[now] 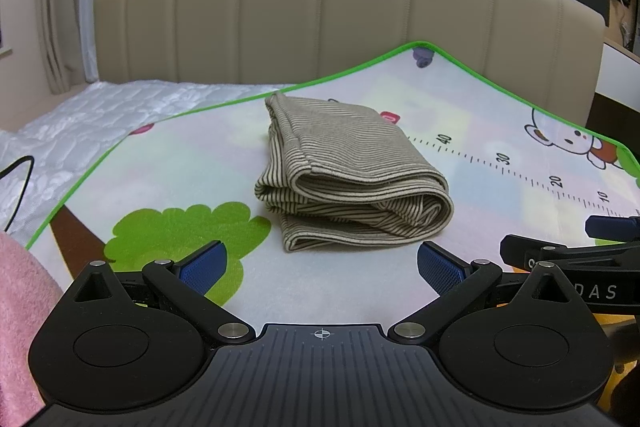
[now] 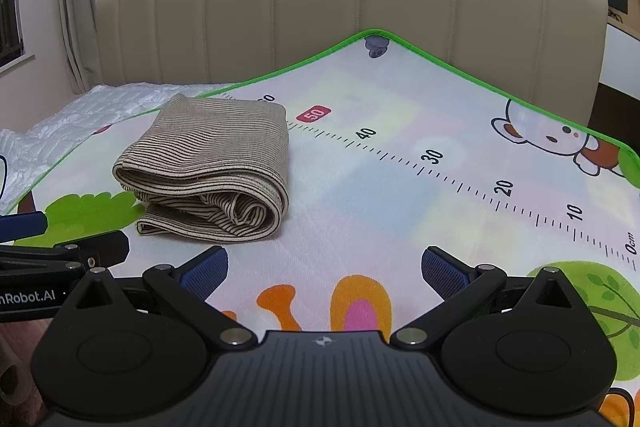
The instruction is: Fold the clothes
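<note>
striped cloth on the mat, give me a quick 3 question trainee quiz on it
1. True or false: the striped cloth lies folded on the mat.
2. Which gripper holds the cloth: A left, B right, C neither?
3. Fill in: the ruler number printed beside the cloth's far corner, on a red tag, is ____.

Key: 1 true; 2 C, both are open and short of it; 3 50.

A bed (image 1: 100, 115) with a white cover carries a big play mat (image 1: 360, 275) with a green edge and cartoon pictures. A folded striped cloth (image 1: 352, 187) lies on the mat.
</note>
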